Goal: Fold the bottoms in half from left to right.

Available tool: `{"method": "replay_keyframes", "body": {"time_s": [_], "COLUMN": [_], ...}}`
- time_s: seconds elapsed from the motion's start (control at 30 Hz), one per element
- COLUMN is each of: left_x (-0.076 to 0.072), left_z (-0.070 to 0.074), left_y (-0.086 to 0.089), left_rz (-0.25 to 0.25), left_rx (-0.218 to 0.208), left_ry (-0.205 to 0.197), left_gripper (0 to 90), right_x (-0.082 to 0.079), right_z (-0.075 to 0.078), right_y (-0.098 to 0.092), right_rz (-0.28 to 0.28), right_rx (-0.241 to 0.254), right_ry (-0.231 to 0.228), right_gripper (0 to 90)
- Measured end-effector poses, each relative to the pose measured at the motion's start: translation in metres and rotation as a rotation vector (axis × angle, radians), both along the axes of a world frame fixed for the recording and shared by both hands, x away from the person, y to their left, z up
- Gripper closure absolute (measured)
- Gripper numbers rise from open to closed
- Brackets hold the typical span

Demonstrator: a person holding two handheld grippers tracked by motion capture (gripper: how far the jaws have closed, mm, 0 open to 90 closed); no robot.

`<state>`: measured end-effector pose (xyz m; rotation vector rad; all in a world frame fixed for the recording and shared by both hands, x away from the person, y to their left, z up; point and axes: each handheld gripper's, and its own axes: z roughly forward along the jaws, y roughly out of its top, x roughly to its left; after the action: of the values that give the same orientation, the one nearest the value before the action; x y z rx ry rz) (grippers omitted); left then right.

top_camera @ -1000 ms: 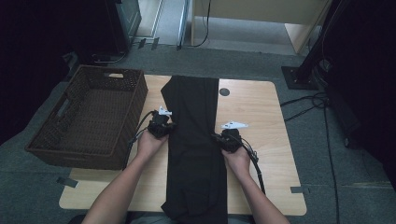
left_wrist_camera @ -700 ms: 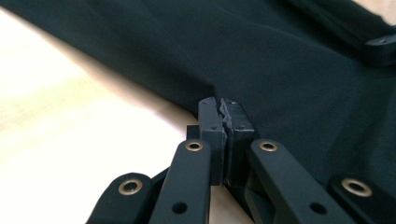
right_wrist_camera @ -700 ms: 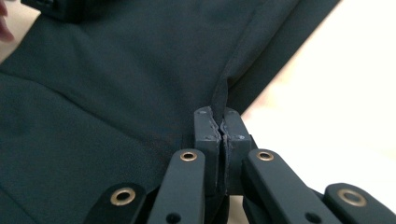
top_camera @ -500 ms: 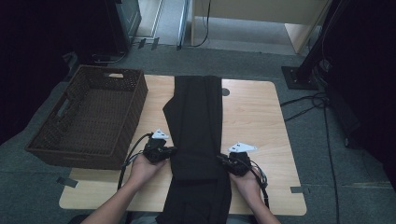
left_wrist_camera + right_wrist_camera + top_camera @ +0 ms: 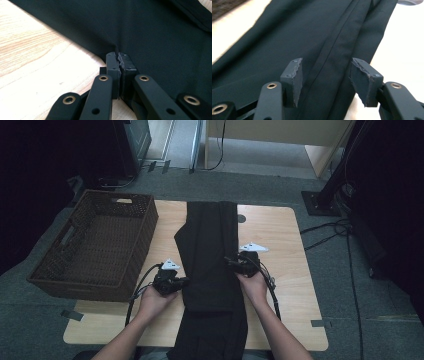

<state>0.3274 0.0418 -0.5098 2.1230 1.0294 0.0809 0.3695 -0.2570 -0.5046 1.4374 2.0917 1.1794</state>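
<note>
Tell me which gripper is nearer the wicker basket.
Left. The left gripper sits at the black garment's edge beside the wicker basket; the right gripper is across the garment, farther off.

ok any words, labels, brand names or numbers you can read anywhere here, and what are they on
None: no readable text shows in any view.
Black garment: plain cloth, no tag or print in sight.
Wicker basket: no label.
Left gripper and right gripper: bare black jaws with brass rivets, no markings.
Wooden table: unmarked; its dark round spot near the far edge is no sign.
</note>
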Motion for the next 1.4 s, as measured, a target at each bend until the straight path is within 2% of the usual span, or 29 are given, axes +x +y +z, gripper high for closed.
{"method": "replay_keyframes", "body": {"time_s": [0.2, 0.43, 0.5, 0.57, 0.73, 0.8, 0.87, 0.97, 1.03, 1.13, 1.23, 1.3, 1.4], "left_x": [0.000, -0.001, -0.002, -0.002, -0.001, -0.001, -0.001, 0.000, 0.001, 0.003, 0.011, 0.016, 0.030], "left_z": [-0.001, -0.001, -0.001, -0.001, -0.002, -0.002, -0.002, -0.002, -0.001, 0.004, 0.016, 0.019, 0.024], "left_y": [0.002, 0.000, 0.001, 0.001, 0.000, 0.001, 0.001, 0.001, 0.002, 0.003, 0.005, 0.007, 0.005], "left_rz": [0.010, 0.010, 0.011, 0.012, 0.018, 0.017, 0.020, 0.022, 0.020, 0.009, 0.014, 0.016, 0.034], "left_rx": [-0.011, 0.000, -0.001, -0.004, -0.012, -0.011, -0.014, -0.021, -0.024, -0.039, -0.054, -0.065, -0.057], "left_ry": [0.011, 0.000, -0.001, -0.003, 0.001, 0.002, 0.005, 0.014, 0.030, 0.028, 0.010, 0.008, 0.003], "left_gripper": [88.3, 88.2, 88.1, 88.0, 87.7, 87.5, 87.3, 86.2, 81.2, 71.6, 63.1, 59.1, 55.2], "right_x": [0.020, 0.034, 0.035, 0.035, 0.032, 0.031, 0.031, 0.029, 0.026, 0.020, 0.007, -0.006, -0.022], "right_z": [-0.009, -0.015, -0.015, -0.015, -0.017, -0.017, -0.017, -0.016, -0.014, -0.012, -0.011, -0.012, -0.012], "right_y": [0.007, 0.016, 0.018, 0.018, 0.019, 0.020, 0.020, 0.017, 0.014, 0.008, 0.002, -0.002, -0.006], "right_rz": [-0.036, -0.055, -0.055, -0.052, -0.029, -0.020, -0.024, -0.021, -0.025, -0.011, 0.011, 0.027, 0.061], "right_rx": [-0.083, -0.120, -0.147, -0.148, -0.138, -0.132, -0.115, -0.097, -0.088, -0.071, -0.077, -0.062, -0.037], "right_ry": [-0.003, 0.024, 0.006, 0.002, -0.024, -0.025, -0.016, 0.003, 0.022, 0.050, 0.055, 0.060, 0.076], "right_gripper": [41.6, 40.8, 43.3, 45.4, 64.6, 72.3, 83.7, 87.1, 87.5, 87.7, 87.8, 87.8, 87.9]}}
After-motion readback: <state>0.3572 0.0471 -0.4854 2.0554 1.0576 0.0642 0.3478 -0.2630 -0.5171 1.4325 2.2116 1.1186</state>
